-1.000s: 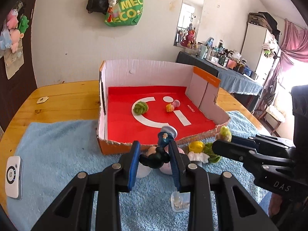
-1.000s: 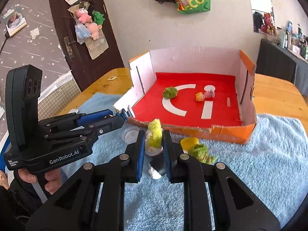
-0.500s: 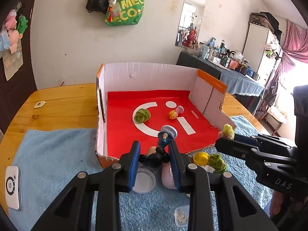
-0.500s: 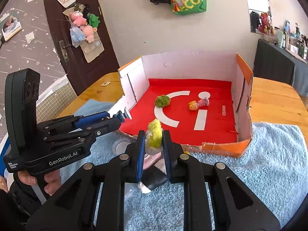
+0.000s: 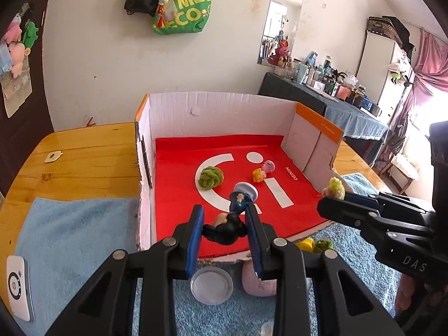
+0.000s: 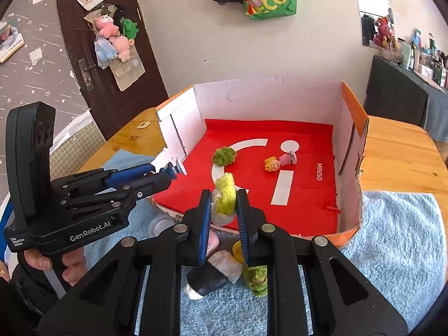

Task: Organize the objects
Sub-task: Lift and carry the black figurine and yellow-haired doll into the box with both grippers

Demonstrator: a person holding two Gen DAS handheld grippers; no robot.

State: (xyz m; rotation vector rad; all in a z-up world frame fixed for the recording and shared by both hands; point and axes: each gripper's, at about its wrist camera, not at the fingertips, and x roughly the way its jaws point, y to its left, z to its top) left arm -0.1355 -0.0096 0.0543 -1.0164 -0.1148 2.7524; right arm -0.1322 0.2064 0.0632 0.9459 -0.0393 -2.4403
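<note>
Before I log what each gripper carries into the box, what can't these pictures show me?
- Black-and-blue figurine, left wrist view: the jaws cover its sides; face unreadable.
- Yellow-green fuzzy toy, right wrist view: the jaws hide its lower part.
- Pink object on the blue towel, left wrist view: a finger covers it.
- Small pink figure in the cardboard box: too small to identify.
</note>
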